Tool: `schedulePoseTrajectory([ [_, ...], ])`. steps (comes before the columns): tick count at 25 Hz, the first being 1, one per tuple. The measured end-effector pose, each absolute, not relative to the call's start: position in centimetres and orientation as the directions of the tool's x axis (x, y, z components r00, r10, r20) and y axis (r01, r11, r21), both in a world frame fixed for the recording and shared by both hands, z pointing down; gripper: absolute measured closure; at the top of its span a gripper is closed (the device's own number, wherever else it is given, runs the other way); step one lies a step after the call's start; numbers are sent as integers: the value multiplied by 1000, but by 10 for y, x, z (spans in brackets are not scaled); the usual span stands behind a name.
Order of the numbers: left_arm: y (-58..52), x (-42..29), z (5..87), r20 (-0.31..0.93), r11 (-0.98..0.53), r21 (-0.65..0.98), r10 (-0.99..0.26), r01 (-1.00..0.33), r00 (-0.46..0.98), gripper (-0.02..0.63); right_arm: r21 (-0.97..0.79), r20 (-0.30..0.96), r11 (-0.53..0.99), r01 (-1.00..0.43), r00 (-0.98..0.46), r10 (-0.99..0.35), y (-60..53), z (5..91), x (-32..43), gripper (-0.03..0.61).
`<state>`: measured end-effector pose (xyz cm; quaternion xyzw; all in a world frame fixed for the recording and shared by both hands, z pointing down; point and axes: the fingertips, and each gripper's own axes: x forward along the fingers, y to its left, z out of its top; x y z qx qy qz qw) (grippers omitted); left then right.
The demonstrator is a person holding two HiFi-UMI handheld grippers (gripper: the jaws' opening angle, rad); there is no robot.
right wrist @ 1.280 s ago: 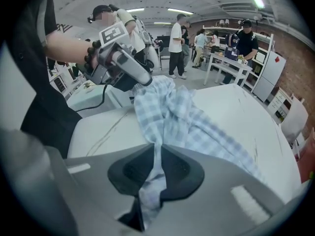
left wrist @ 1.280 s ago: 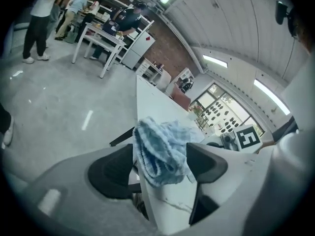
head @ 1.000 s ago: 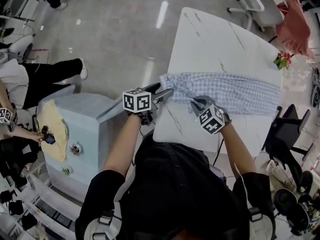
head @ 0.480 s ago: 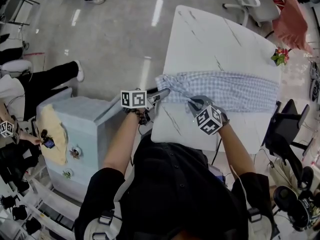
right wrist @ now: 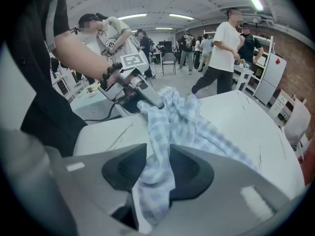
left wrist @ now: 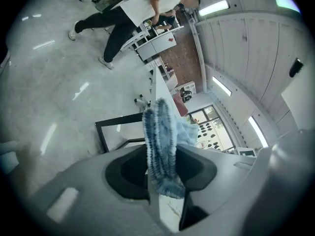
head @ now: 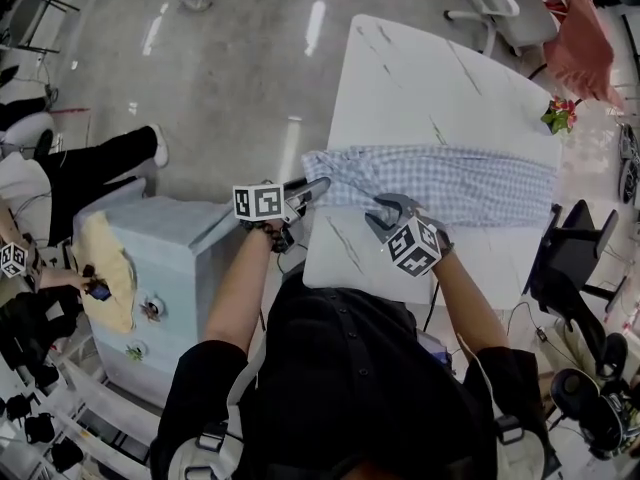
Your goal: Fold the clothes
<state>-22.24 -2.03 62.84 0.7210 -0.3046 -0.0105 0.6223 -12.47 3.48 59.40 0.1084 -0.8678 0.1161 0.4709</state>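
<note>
Head view, mid-frame: the blue-and-white checked cotton shirt (head: 450, 183) lies bunched across the white marble-patterned bench (head: 420, 78). The left claw (head: 320, 185), its jaws just closing, pinches the shirt's left end. The right claw (head: 384, 208), its jaws just opening, sits slack around the near edge. It should regrip before any pull.

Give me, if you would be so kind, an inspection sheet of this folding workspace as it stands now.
Surface: white marbled table.
Job's things: blue checked shirt, lying in a long band across the table.
Clutter: small red and green item at the table's right edge.
Tongs: left tongs have just been closing, pressed on the shirt's end; right tongs have just been opening, shirt's edge loose between them.
Cables: black cable beside the table, below the left tongs.
Surroundings: pale blue cabinet, office chair, pink cloth, people standing.
</note>
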Motion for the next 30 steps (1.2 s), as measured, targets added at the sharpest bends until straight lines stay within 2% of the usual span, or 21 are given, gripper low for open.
schedulePoseTrajectory([
  [2, -21, -230, 626, 369, -66, 896, -440, -439, 818, 486, -109, 831, 948, -297, -551, -77, 35, 589, -133, 419],
  [9, -21, -263, 618, 408, -103, 865, -426, -492, 807, 505, -127, 815, 947, -296, -575, -70, 35, 586, -157, 347],
  [16, -10, -294, 619, 541, -165, 767, -355, -621, 763, 525, -117, 817, 947, -301, -571, -80, 32, 586, -170, 331],
  [21, -6, -304, 613, 592, -210, 725, -297, -656, 749, 523, -118, 811, 934, -338, -576, -106, 22, 579, -160, 327],
  [26, -6, -313, 607, 597, -196, 726, -295, -659, 746, 523, -97, 804, 897, -431, -566, -185, 1, 572, -141, 341],
  [28, -5, -315, 605, 596, -194, 728, -296, -658, 746, 523, -85, 808, 887, -454, -553, -205, -3, 576, -143, 402],
  [30, -4, -318, 602, 597, -196, 726, -295, -659, 746, 522, -70, 822, 896, -439, -535, -198, 2, 584, -149, 420],
])
